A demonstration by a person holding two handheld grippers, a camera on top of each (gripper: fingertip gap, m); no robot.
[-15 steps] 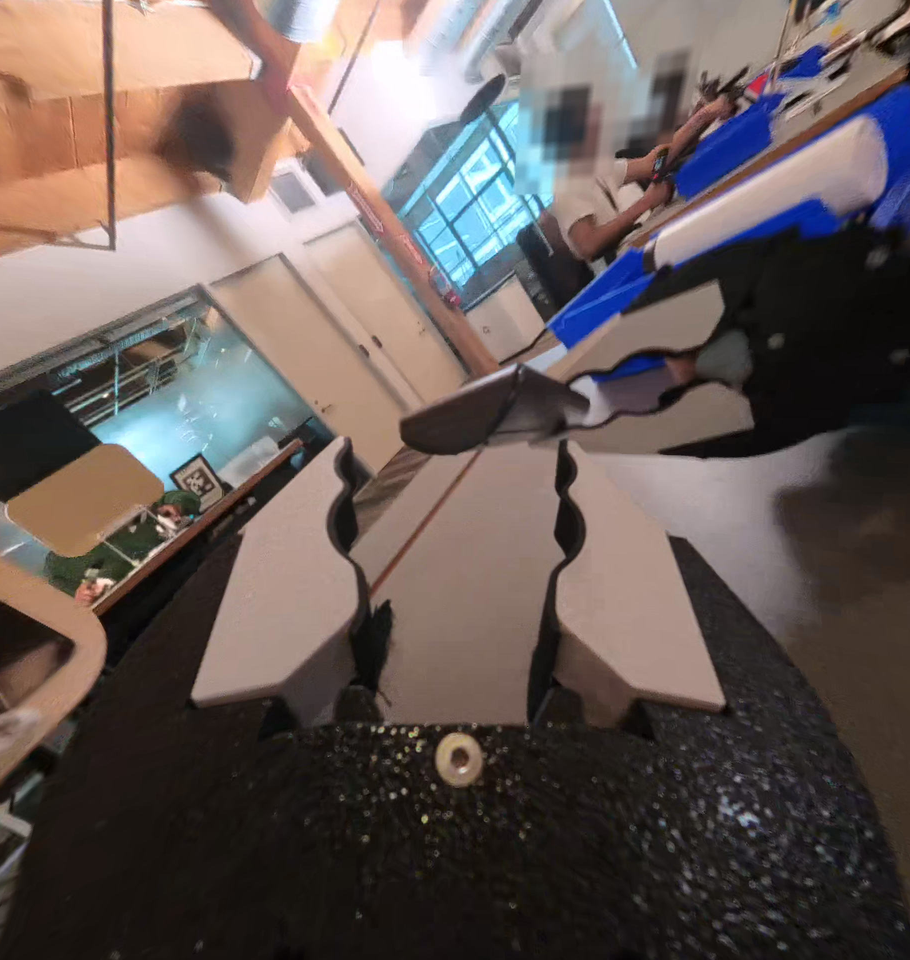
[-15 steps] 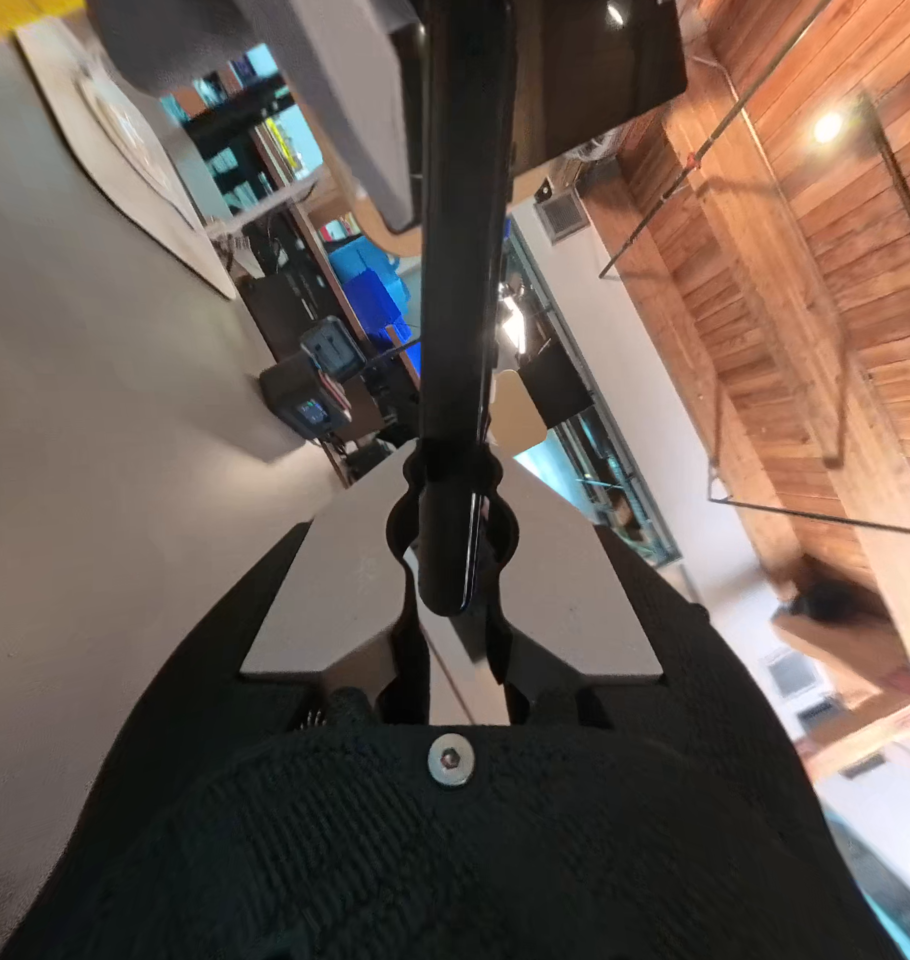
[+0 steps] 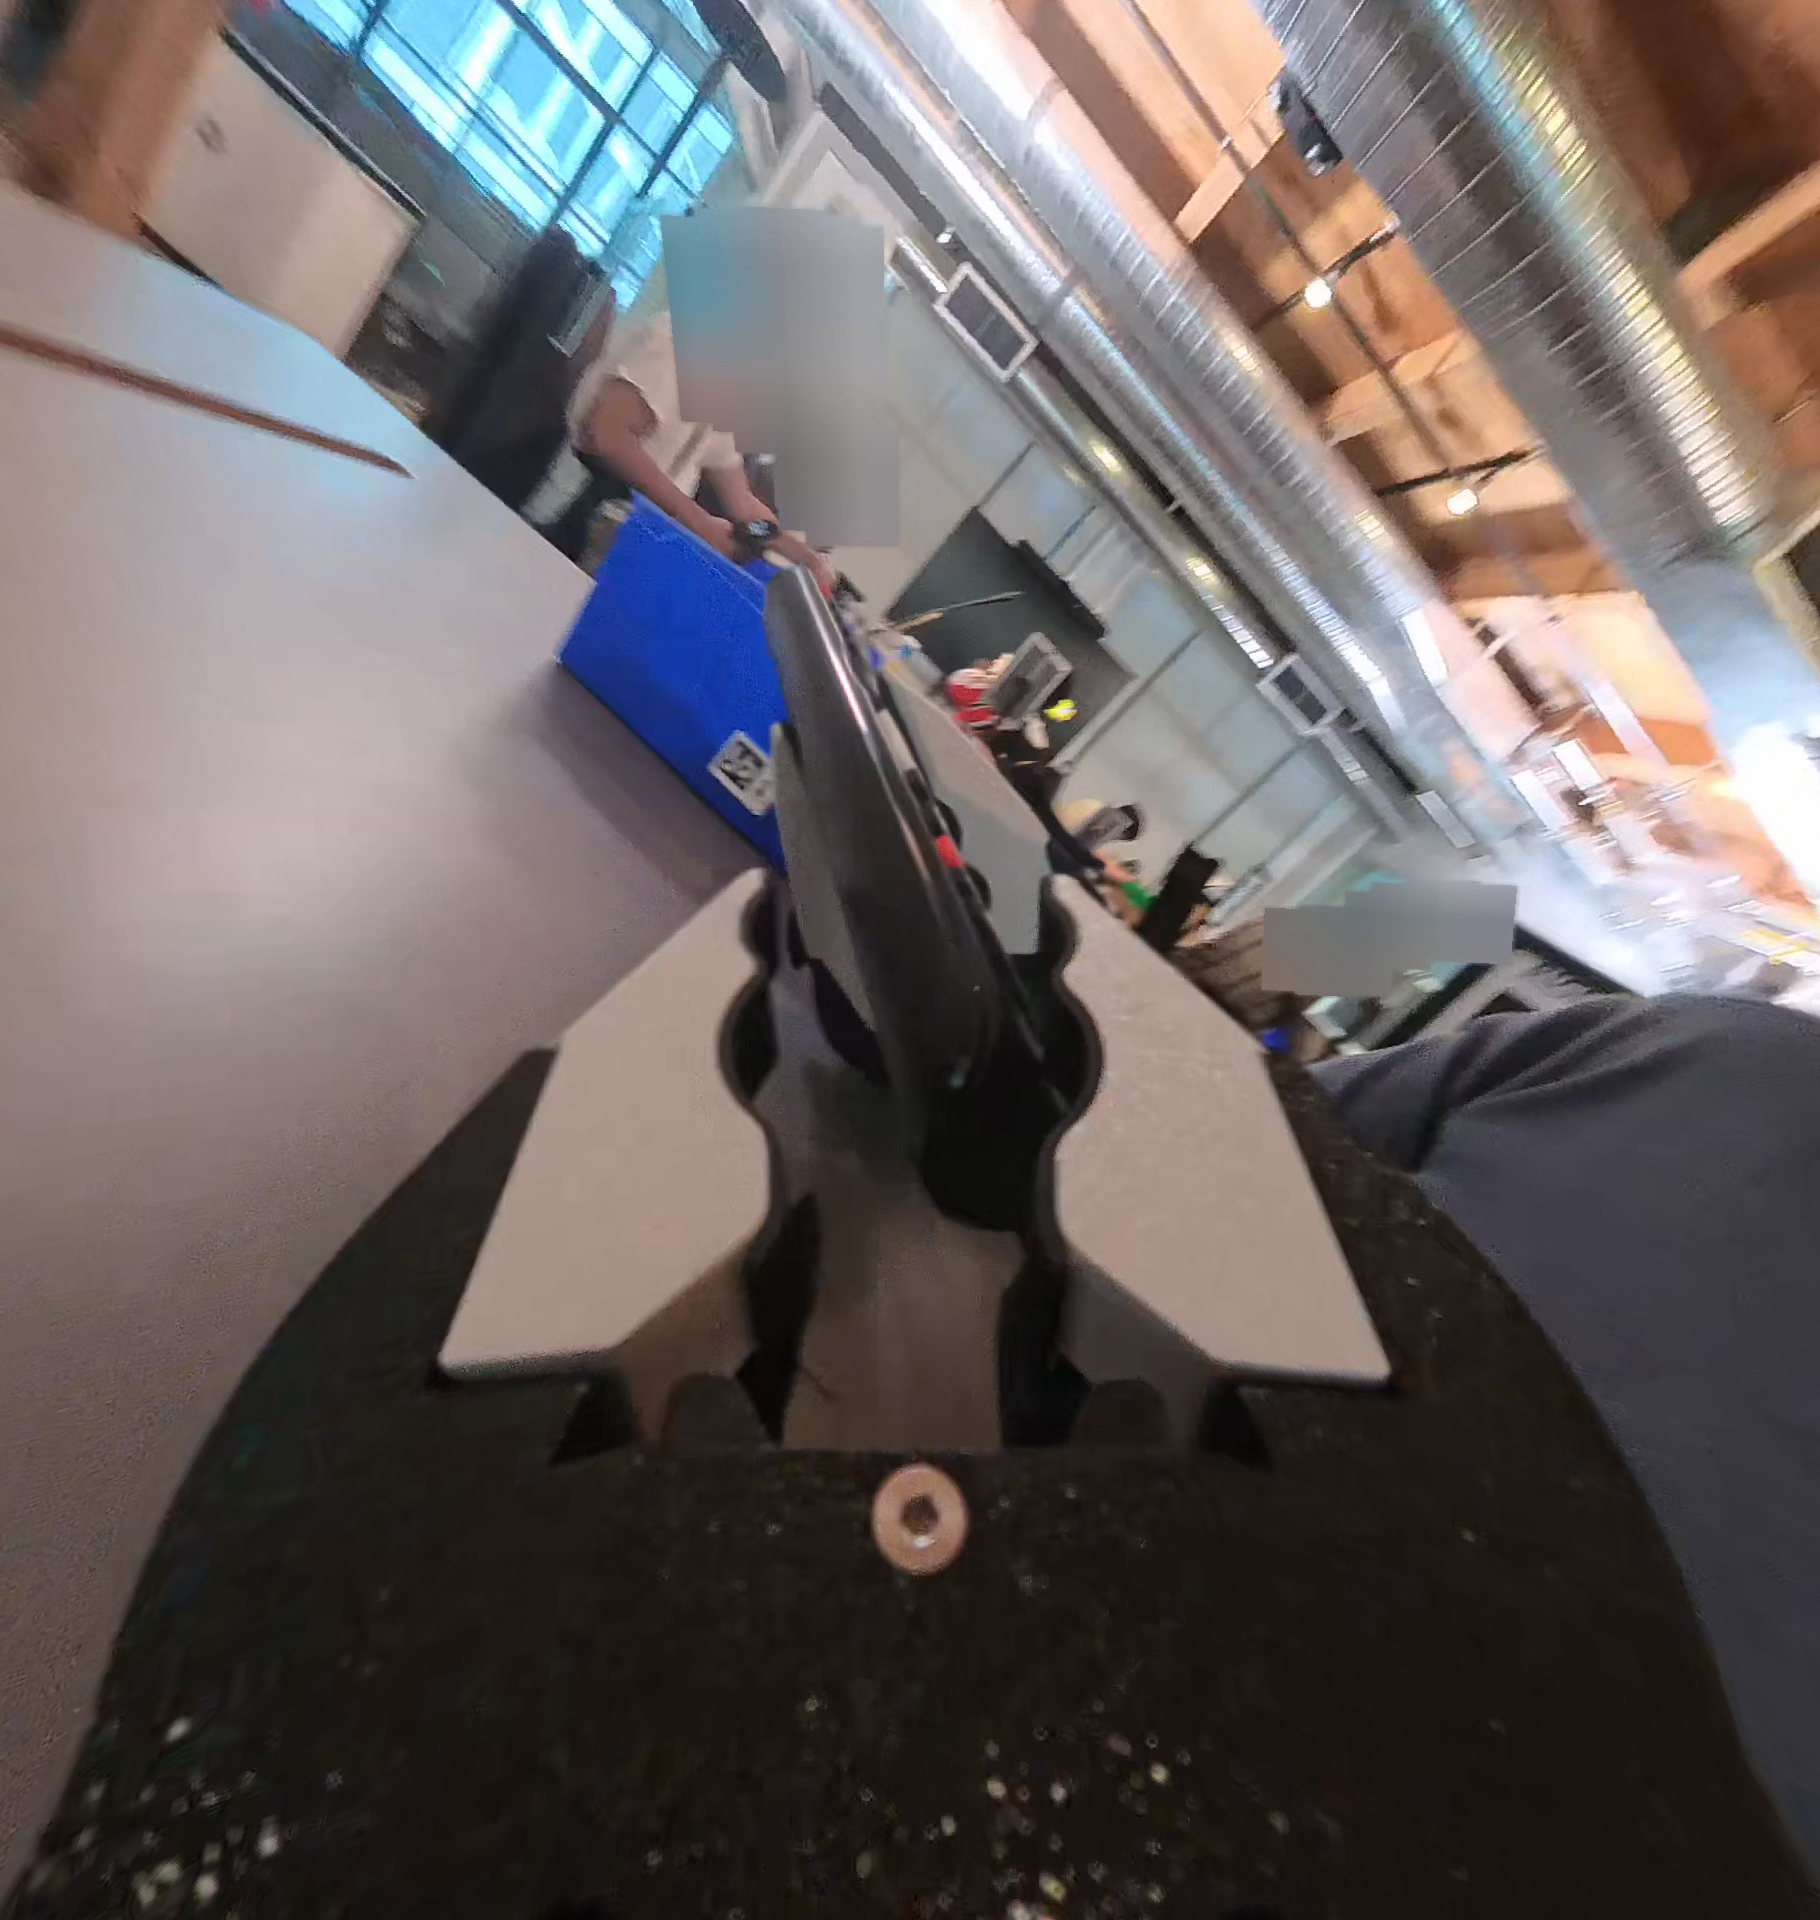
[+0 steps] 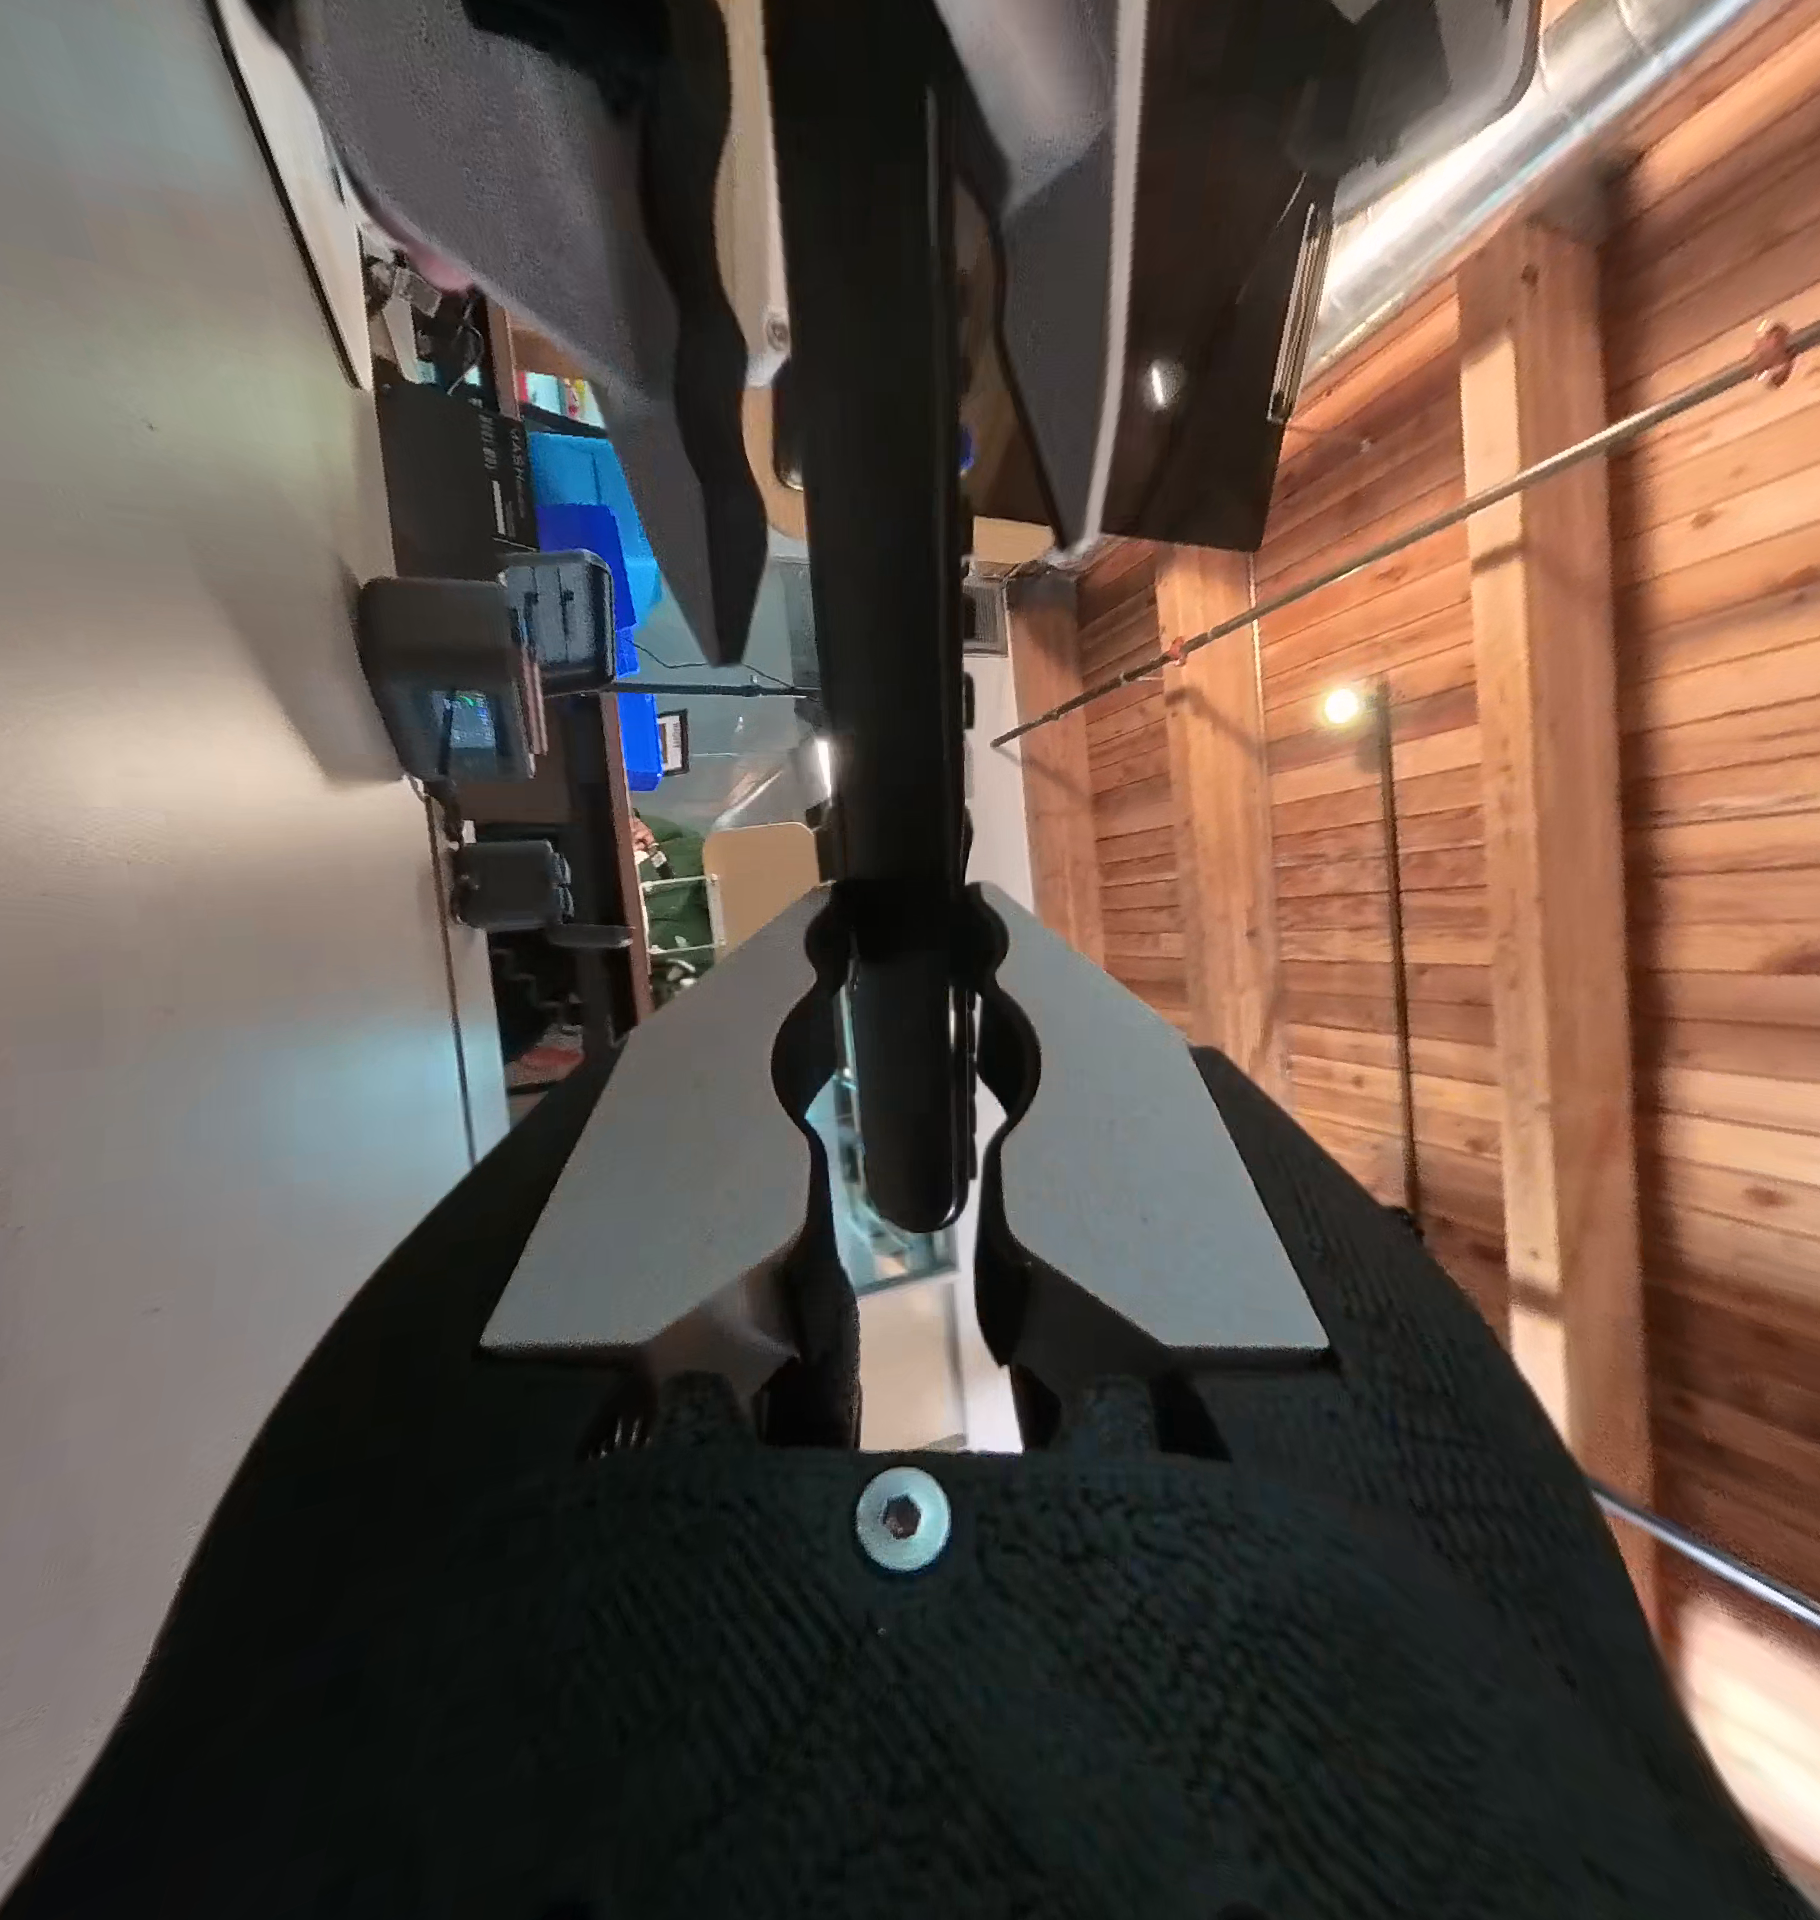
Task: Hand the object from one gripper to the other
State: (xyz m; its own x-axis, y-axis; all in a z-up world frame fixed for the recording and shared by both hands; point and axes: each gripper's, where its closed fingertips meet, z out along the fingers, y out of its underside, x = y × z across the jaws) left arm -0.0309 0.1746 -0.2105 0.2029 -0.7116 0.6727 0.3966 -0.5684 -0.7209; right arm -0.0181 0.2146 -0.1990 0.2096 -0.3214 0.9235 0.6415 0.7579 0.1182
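The flat black object [image 4: 890, 727] hangs in the air between both grippers. The right gripper [image 4: 906, 1049] pinches its near end tight. The left gripper [image 3: 911, 1039] sits around the other end with its jaws still apart. I think the left should squeeze firmly first. Only then should the right let go, slowly.

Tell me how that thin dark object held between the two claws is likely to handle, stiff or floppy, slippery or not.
The thin dark object spans straight from the right claw to the left claw without sagging, so it is probably stiff. Its glossy edge suggests a smooth surface that may slip in a light pinch. Held by only one narrow end, it might pivot.
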